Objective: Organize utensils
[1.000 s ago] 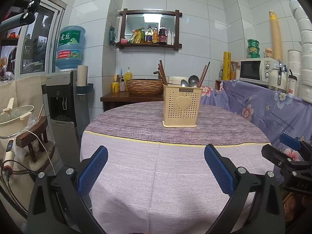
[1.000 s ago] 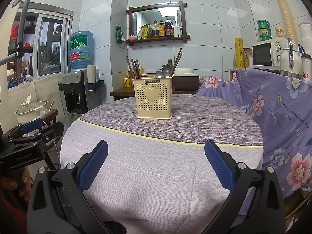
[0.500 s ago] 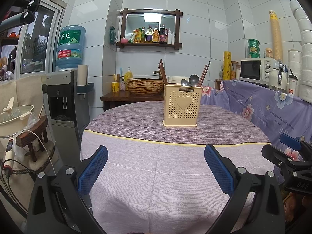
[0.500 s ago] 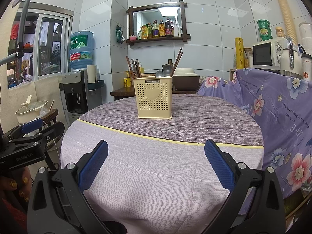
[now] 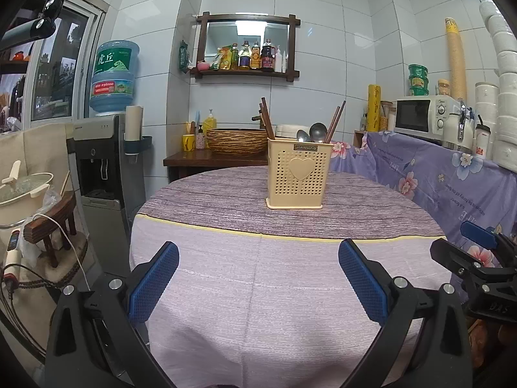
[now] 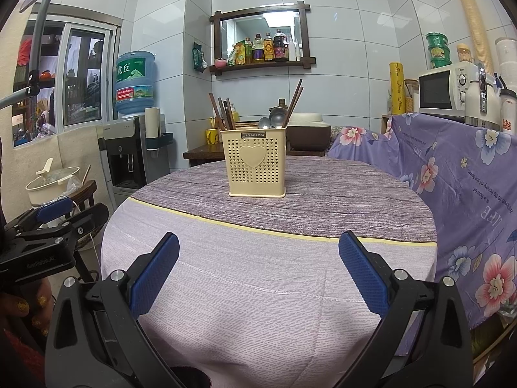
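A cream perforated utensil holder (image 5: 298, 174) (image 6: 257, 163) with a heart on its front stands upright on the far half of the round table (image 5: 258, 268) (image 6: 265, 278). Brown chopsticks (image 5: 268, 119) (image 6: 223, 113) and two metal spoons (image 5: 310, 132) (image 6: 273, 119) stick out of its top. My left gripper (image 5: 258, 278) hangs open over the table's near edge, nothing between its blue pads. My right gripper (image 6: 258, 271) is open and empty too, at about the same distance from the holder. Each gripper shows at the side of the other's view.
A water dispenser (image 5: 103, 168) stands left of the table, with a pot on a wooden stool (image 5: 29, 200) nearer me. A flowered purple cloth (image 6: 468, 200) covers the counter on the right under a microwave (image 6: 442, 92). A side table with a woven basket (image 5: 237, 140) sits behind.
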